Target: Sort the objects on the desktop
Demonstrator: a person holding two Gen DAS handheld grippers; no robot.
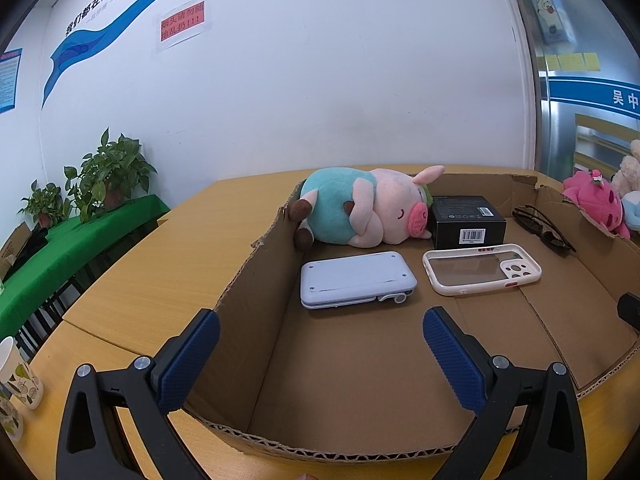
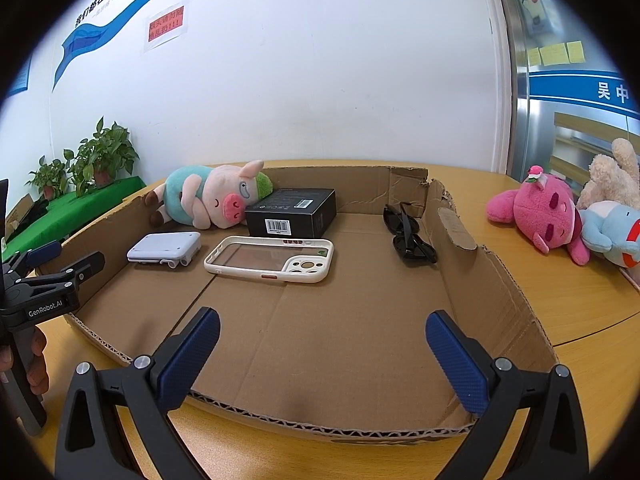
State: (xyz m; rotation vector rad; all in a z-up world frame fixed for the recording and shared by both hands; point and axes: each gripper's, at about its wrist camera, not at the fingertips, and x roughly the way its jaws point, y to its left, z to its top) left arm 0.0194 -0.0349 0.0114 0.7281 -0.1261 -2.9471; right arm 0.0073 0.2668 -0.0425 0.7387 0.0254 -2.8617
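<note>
A shallow cardboard tray [image 1: 360,364] [image 2: 352,340] lies on the wooden table. Inside it are a pig plush [image 1: 360,212] [image 2: 208,196], a black box [image 1: 466,220] [image 2: 292,212], a pale blue folded gadget [image 1: 356,280] [image 2: 164,250], a white phone case [image 1: 480,270] [image 2: 270,258] and black sunglasses [image 1: 542,228] [image 2: 408,232]. My left gripper [image 1: 320,344] is open and empty over the tray's near left corner; it also shows in the right wrist view [image 2: 68,256]. My right gripper [image 2: 322,344] is open and empty over the tray's near edge.
A pink plush [image 2: 540,212] [image 1: 596,200], a blue plush [image 2: 612,232] and a beige plush [image 2: 612,176] lie on the table right of the tray. Paper cups [image 1: 16,376] stand at the near left. Potted plants [image 1: 104,172] sit on a green-covered table beyond.
</note>
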